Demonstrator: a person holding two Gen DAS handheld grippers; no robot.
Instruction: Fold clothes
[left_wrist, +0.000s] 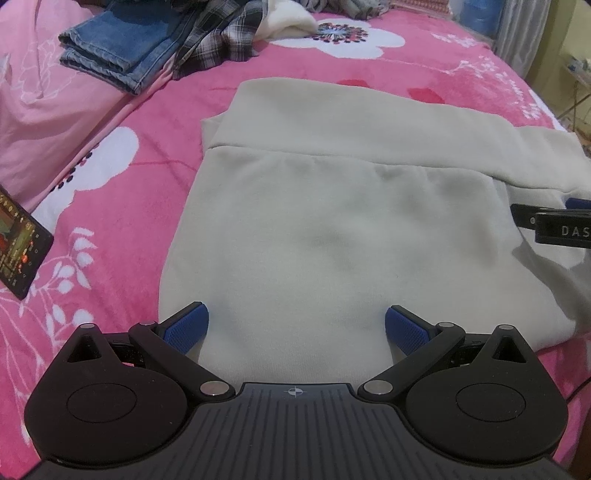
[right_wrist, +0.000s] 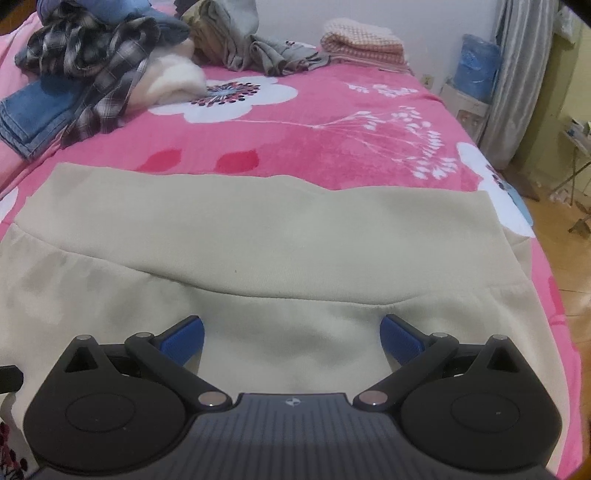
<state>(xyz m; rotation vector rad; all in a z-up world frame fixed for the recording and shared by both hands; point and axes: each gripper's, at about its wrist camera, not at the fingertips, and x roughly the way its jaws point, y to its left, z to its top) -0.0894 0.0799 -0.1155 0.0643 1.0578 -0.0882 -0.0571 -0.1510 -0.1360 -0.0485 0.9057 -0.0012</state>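
A cream sweatshirt (left_wrist: 332, 229) is spread flat on the pink flowered blanket (left_wrist: 122, 192), with one part folded across its far side. The left gripper (left_wrist: 295, 325) is held over the near edge, blue pads (left_wrist: 186, 326) spread wide, nothing pinched. The right gripper (right_wrist: 291, 332) is parked over the same garment, also released and empty. Folded jeans (left_wrist: 118, 51) and a plaid shirt (left_wrist: 221, 40) are piled farther back, and a phone (left_wrist: 20, 251) is seen at the left.
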